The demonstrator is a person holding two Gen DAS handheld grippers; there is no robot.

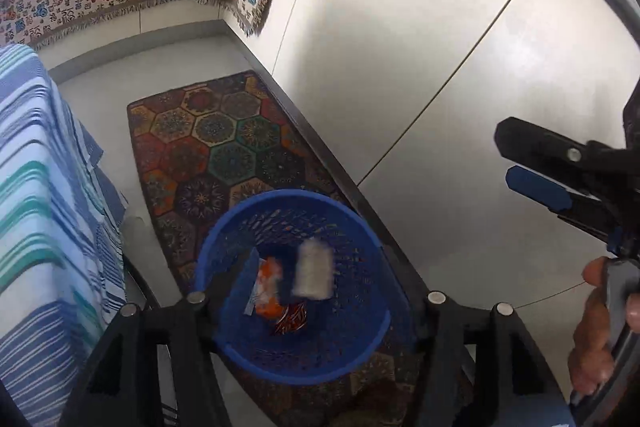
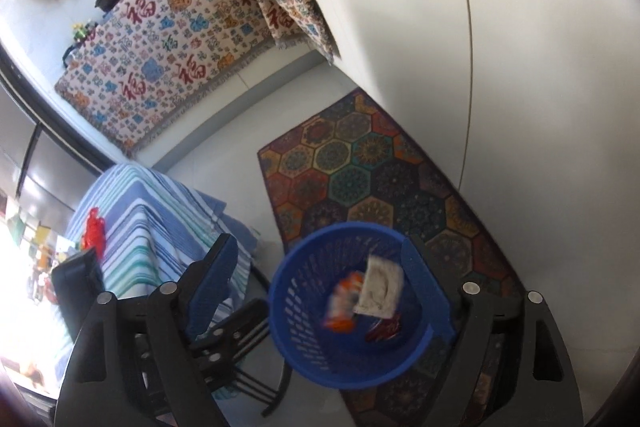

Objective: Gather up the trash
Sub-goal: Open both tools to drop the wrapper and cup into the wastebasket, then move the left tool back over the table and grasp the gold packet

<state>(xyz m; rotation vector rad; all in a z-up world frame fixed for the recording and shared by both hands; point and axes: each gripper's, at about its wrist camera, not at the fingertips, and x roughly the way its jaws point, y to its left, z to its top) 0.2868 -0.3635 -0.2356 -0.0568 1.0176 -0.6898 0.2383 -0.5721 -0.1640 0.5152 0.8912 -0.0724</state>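
Both tools (image 1: 316, 301) (image 2: 320, 279) spread wide, empty, above blue basket (image 1: 224, 247) holding wrappers (image 1: 269, 287); risks knocking basket over, spilling trash onto rug (image 1: 224, 143).

Black claw frames, blue finger pads, silver screws.
Right claw (image 1: 532, 167) matte black, one blue pad; bare-skinned hand (image 1: 600, 327) on probably grey grip.
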